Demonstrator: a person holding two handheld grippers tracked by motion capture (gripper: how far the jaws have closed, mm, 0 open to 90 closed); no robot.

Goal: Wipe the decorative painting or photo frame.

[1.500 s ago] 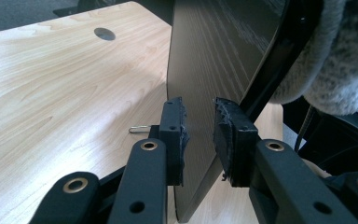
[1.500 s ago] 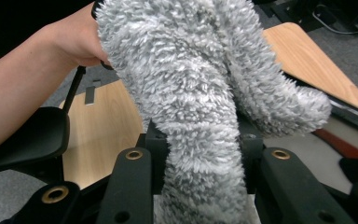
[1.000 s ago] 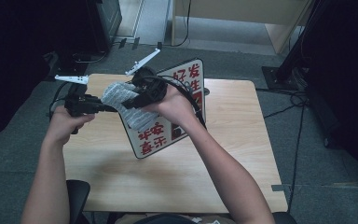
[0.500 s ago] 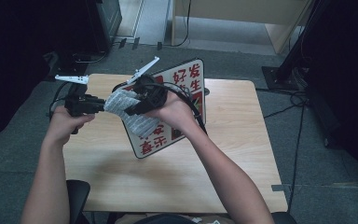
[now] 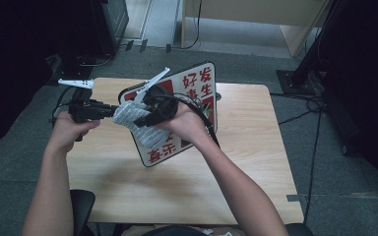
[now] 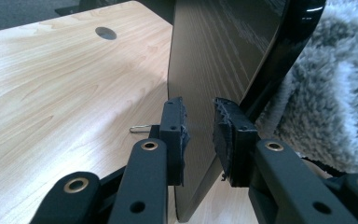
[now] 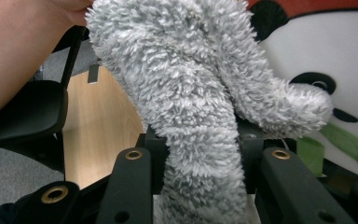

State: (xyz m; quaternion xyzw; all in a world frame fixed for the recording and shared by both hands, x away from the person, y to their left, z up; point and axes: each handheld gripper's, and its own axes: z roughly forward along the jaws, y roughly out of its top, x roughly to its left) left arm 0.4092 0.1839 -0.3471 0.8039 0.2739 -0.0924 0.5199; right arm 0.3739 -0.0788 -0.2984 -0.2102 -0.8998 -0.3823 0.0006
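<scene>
Two grips: we pinch the board's (image 6: 223,60) edge in the left gripper (image 6: 200,135), jaws nearly closed. Right gripper (image 7: 198,154) jaws clamp the fluffy cloth (image 7: 191,93). Hard wiping could twist the board loose onto the table (image 5: 246,147).

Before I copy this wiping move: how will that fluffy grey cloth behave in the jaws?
Probably floppy: the cloth droops over the right gripper, one lobe sagging sideways. Likely light and compressible, since its deep pile bunches between the jaws. It seems unlikely to slip, and may snag against the board.
</scene>
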